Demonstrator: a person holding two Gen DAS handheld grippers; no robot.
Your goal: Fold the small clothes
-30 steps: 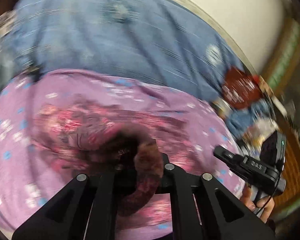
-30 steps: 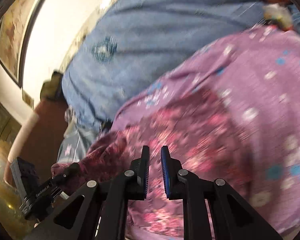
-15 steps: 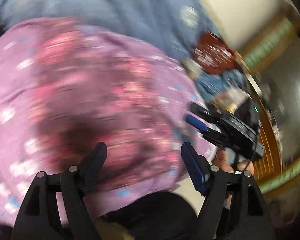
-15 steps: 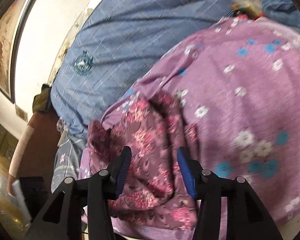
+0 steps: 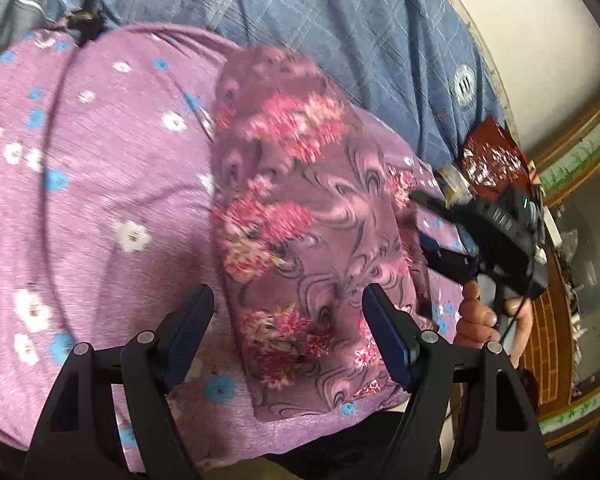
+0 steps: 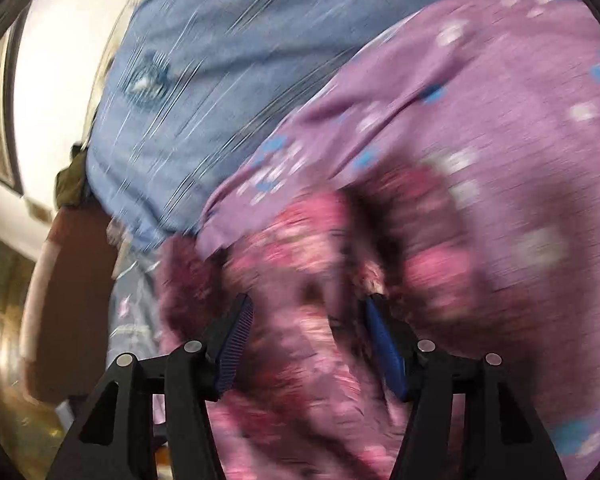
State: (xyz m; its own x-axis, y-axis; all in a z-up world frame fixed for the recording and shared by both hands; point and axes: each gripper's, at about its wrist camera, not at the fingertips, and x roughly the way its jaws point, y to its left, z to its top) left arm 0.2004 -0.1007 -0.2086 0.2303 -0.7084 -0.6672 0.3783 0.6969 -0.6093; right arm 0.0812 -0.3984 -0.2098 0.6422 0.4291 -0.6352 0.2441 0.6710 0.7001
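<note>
Purple floral sheet [image 5: 100, 168] over blue quilt [image 5: 340, 32]; dark red item [image 5: 490, 156], maybe cloth.

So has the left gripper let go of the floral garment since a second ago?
Yes. The left gripper was shut on a bunch of the floral garment; now it is open, pulled back, and the garment lies flat on the purple sheet.

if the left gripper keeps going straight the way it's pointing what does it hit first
Most likely the folded floral garment: it lies straight ahead between the open fingers of the left gripper, resting on the purple flowered sheet. Depth is hard to judge in the fisheye view.
</note>
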